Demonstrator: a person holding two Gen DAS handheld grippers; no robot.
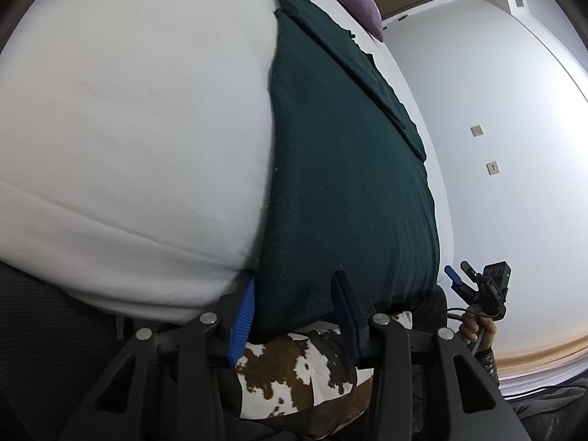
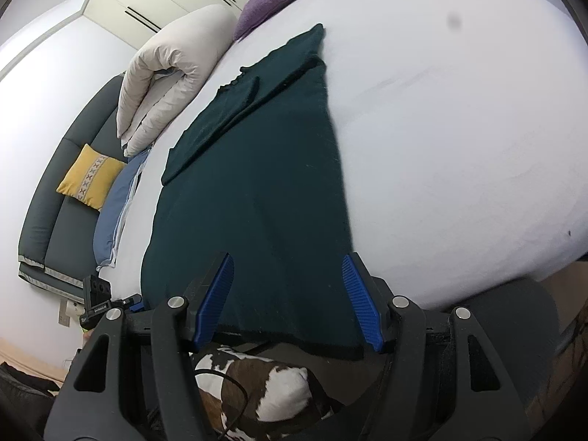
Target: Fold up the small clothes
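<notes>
A dark green garment [image 1: 341, 169] lies flat on the white bed [image 1: 139, 117], its sleeves folded across the far part. It also shows in the right wrist view [image 2: 257, 183]. My left gripper [image 1: 294, 294] is open, its blue pads astride the garment's near hem at one corner. My right gripper [image 2: 288, 290] is open, its pads astride the near hem at the other corner. The right gripper also shows in the left wrist view [image 1: 461, 275], beside the garment's edge. No cloth is pinched by either gripper.
A purple cushion [image 2: 272, 0] and a folded cream duvet [image 2: 169, 73] lie at the far end of the bed [image 2: 459, 128]. A blue pillow [image 2: 117, 202] and a yellow cushion [image 2: 90, 176] sit by a dark sofa [image 2: 51, 213]. Brown-and-white patterned fabric [image 1: 294, 371] is below the bed edge.
</notes>
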